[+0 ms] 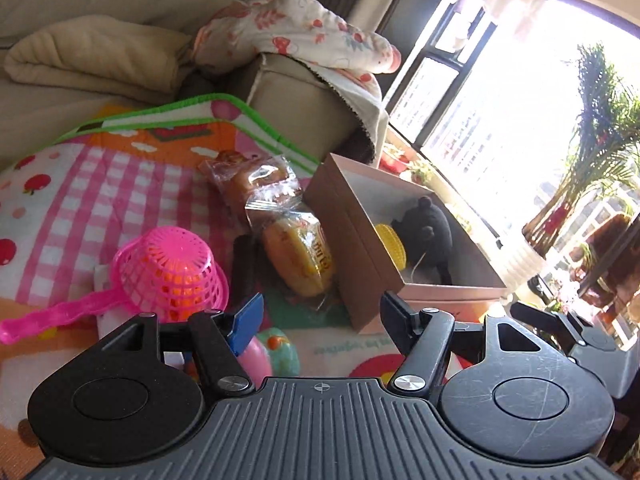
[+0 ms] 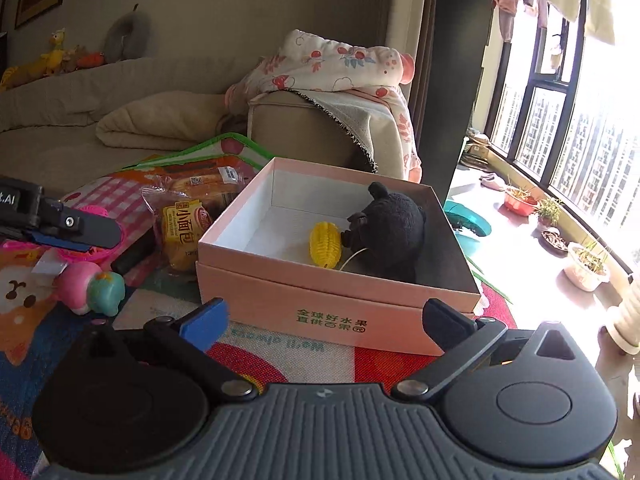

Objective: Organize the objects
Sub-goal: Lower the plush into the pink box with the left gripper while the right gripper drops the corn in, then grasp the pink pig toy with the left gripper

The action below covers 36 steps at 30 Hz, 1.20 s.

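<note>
A pink box [image 2: 320, 292] was seen open on the patterned play mat [image 2: 280, 360], with a black plush bear [image 2: 390, 228] and a yellow toy corn [image 2: 326, 245] lying inside, the two touching. Two wrapped bread packets [image 1: 298, 254] were laid just beside the box's left wall (one behind the other). Further left, an upturned pink toy strainer [image 1: 168, 274] was found on the mat, and a pink and teal squishy toy [image 2: 90, 292] near it. The right gripper [image 2: 326, 322] was held before the box with its jaws spread wide and nothing between them. The left gripper [image 1: 322, 312] was held over the mat with its jaws apart and empty, the bread packets just ahead
</note>
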Each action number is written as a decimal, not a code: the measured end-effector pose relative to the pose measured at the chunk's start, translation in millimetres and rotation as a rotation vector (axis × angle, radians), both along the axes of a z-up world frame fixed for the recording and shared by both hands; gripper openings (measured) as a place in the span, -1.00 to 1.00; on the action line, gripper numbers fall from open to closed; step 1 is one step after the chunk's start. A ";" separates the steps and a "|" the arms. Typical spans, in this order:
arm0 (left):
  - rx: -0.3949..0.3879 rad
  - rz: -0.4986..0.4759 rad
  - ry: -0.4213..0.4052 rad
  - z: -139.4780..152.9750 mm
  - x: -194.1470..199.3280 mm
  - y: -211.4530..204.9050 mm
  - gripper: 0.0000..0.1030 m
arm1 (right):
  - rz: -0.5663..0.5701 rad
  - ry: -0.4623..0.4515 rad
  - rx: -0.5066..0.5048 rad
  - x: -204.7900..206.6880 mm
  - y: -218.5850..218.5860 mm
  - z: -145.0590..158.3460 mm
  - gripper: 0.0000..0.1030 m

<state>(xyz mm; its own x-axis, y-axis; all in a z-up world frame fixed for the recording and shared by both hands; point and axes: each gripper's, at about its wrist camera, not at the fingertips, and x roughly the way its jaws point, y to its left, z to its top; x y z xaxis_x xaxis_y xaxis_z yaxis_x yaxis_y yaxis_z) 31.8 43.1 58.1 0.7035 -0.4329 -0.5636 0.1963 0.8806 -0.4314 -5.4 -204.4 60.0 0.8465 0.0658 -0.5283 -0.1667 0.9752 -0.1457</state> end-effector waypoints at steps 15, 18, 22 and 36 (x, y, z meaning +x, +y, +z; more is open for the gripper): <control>0.359 -0.210 -0.102 4.0 1.4 -11.4 0.06 | -0.021 -0.032 -0.015 -20.2 -8.8 -26.3 1.00; 0.511 -0.285 -0.128 -3.2 -21.3 -15.0 0.08 | -0.018 -0.027 -0.007 -20.0 -8.5 -27.8 1.00; 0.556 -0.268 -0.098 -18.3 -23.4 -12.3 0.06 | -0.017 -0.019 -0.008 -19.0 -7.4 -29.2 1.00; 0.469 -0.311 -0.091 -21.9 -22.5 -41.2 0.12 | -0.052 -0.010 0.011 -19.5 -11.7 -30.9 1.00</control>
